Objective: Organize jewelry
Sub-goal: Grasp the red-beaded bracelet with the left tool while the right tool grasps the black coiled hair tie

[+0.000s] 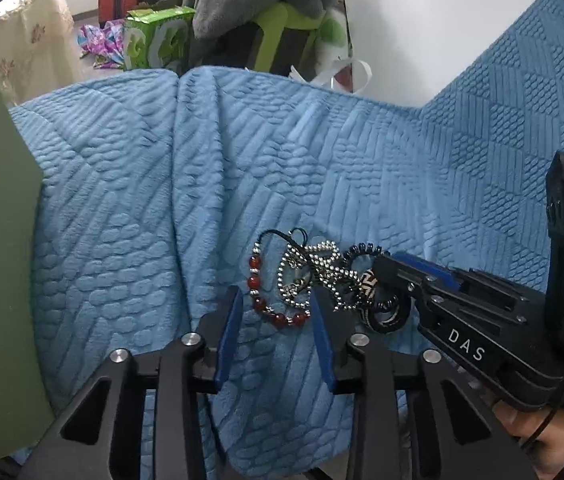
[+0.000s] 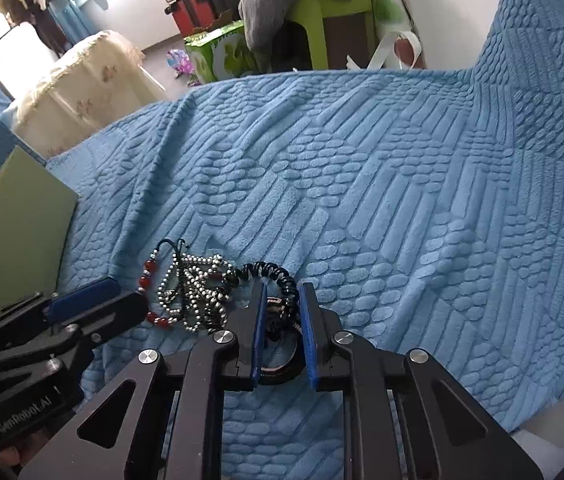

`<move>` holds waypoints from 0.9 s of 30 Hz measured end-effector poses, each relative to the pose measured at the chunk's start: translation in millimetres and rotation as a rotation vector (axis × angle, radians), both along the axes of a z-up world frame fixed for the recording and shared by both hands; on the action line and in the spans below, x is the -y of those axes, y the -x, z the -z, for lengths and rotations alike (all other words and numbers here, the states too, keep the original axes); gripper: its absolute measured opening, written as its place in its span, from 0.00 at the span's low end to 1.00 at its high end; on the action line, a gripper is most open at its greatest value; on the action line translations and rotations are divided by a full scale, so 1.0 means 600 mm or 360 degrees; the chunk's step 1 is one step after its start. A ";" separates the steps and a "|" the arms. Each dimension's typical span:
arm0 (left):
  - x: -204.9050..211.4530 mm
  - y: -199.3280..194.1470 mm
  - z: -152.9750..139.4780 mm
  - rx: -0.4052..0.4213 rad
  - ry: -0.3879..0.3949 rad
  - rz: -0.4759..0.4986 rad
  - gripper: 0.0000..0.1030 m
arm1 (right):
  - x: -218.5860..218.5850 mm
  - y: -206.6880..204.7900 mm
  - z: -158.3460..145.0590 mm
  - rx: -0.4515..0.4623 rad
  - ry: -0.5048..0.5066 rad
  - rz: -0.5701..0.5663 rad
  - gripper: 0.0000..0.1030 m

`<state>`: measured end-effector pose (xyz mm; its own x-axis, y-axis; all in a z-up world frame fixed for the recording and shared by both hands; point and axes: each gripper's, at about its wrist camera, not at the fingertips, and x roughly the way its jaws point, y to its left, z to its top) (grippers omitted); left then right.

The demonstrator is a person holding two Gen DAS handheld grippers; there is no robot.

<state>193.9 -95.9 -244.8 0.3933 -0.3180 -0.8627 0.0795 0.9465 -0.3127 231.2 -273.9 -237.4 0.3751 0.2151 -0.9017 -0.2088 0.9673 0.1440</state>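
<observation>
Jewelry tangle sits on the blue blanket, long axis running left-right between both grippers. Left gripper is narrow, straddling the red bead bracelet, pads apparently not touching. Right gripper is nearly closed around the black coil; contact unclear.

Showing plush, matt blue cloth under and around both pairs of jaws, embossed in ribs and pebbles. Catching light just ahead of the left gripper jaws on glossy red beads and a shiny metal ball chain. Showing between the right gripper jaws a glossy black coiled band, plastic by its look. Wearing matt black plastic on the frames, with smooth blue pads and polished metal bolts.
</observation>
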 end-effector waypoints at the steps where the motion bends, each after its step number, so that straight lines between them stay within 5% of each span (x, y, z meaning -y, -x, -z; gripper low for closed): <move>1: 0.003 0.001 0.002 0.0005 -0.0030 -0.0002 0.27 | 0.000 0.000 0.001 0.0005 0.0004 -0.0004 0.13; 5: 0.013 -0.010 0.005 0.0023 -0.0085 0.0005 0.15 | 0.000 -0.001 0.004 0.0005 -0.0010 -0.0023 0.09; 16: 0.034 -0.042 0.016 0.0044 -0.0200 -0.0020 0.15 | -0.007 -0.011 0.005 -0.0001 -0.0019 -0.0038 0.08; 19: 0.033 -0.051 0.017 0.0042 -0.0234 -0.0078 0.05 | -0.006 -0.011 0.005 0.0000 -0.0021 -0.0036 0.08; 27: 0.033 -0.055 0.001 0.0025 -0.0240 -0.0095 0.04 | -0.010 -0.006 -0.006 0.0023 -0.0029 -0.0046 0.07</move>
